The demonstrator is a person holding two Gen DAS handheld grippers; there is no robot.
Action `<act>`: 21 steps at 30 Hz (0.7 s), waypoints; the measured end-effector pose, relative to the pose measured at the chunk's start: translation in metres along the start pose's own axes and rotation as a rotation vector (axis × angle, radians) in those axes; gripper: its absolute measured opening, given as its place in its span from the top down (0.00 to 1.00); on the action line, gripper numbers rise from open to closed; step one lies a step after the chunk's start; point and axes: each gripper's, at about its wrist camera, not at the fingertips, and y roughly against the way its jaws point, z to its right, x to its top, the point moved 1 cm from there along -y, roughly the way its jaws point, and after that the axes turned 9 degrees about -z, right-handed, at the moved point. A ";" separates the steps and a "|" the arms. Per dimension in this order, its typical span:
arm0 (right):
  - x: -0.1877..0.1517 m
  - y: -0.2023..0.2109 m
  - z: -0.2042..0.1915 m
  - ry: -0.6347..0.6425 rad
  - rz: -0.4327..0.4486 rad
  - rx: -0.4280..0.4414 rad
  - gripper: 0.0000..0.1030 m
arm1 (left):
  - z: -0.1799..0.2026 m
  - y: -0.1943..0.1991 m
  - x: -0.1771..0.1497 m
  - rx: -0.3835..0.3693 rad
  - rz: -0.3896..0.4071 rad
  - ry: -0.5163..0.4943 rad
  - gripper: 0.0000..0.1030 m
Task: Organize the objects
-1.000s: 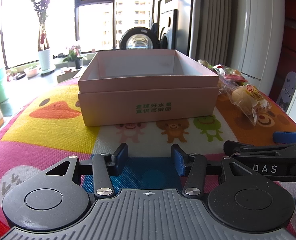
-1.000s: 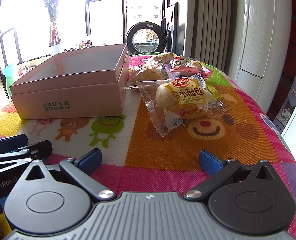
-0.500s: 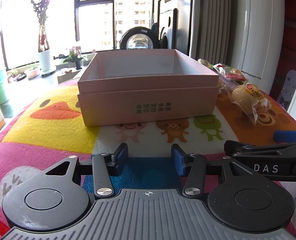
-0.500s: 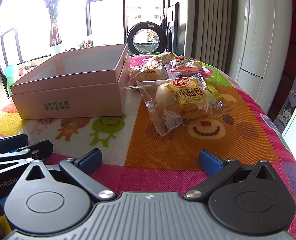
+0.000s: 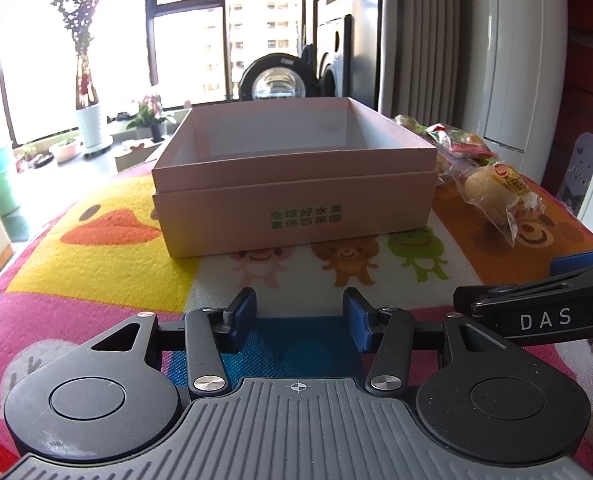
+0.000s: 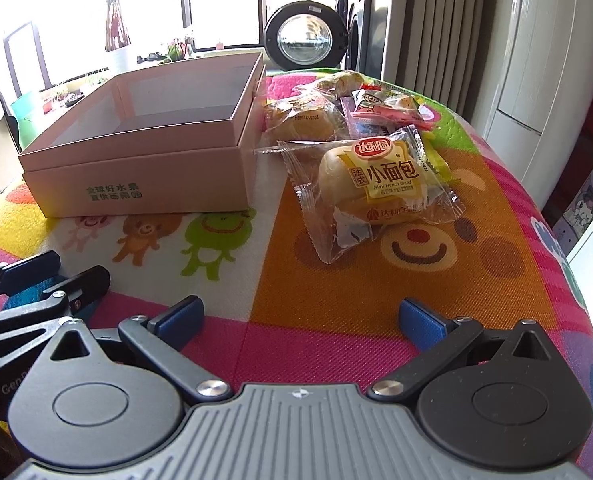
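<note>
Pink card box (image 6: pixel 144 160) sits empty at the left, with the left gripper (image 5: pixel 299 316) before it, narrowly parted and holding nothing. Just right of the box lies the wrapped bread (image 6: pixel 372 188); the right gripper (image 6: pixel 300 320), spread wide and empty, should straddle its middle, not the loose film edges.

Left hand-held gripper (image 5: pixel 299 316) partly parted; right hand-held gripper (image 6: pixel 301 320) spread wide.

A home: washing machine (image 6: pixel 303 40), potted plants (image 5: pixel 149 114), cartoon tablecloth (image 6: pixel 376 292).
</note>
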 end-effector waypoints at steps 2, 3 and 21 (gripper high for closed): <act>-0.001 0.001 -0.001 0.003 -0.002 -0.006 0.00 | 0.000 0.000 0.000 -0.001 0.001 0.002 0.47; -0.001 0.001 -0.002 0.005 -0.003 -0.006 0.00 | 0.000 0.000 0.001 -0.002 0.001 0.004 0.47; 0.055 0.080 0.010 0.017 0.373 0.022 0.00 | -0.072 -0.006 0.109 0.079 0.082 0.114 0.51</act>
